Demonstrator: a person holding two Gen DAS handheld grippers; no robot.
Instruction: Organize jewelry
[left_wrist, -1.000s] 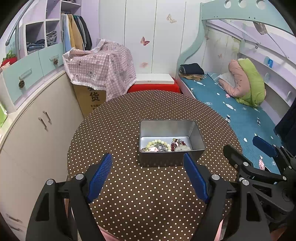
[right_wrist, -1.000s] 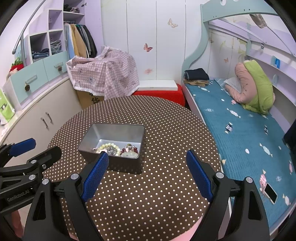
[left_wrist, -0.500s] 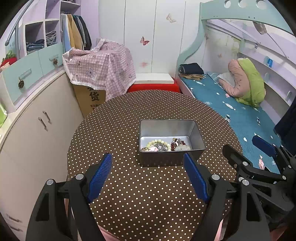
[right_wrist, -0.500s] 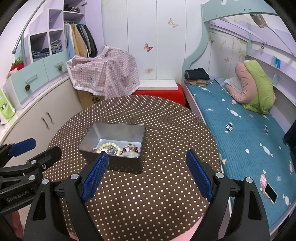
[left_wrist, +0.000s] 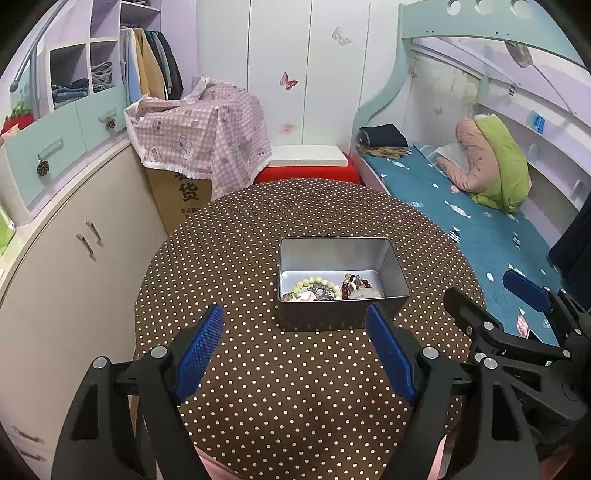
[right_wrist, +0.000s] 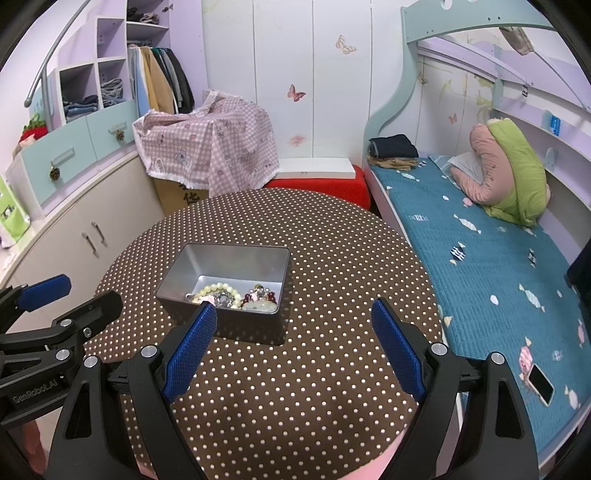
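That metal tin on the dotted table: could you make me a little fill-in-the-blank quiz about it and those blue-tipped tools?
1. The jewelry lies inside a ____ tin.
2. The tin stands on a round table whose brown cloth has white ____.
3. The left tool and right tool both have their jaws ____, gripping nothing.
4. The tin has no ____ on it.

Missing words: metal; dots; open; lid

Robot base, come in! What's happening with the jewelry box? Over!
Left gripper open, empty. Right gripper open, empty. Jewelry heaped in metal tin on dotted table. Nothing blocking the tin.
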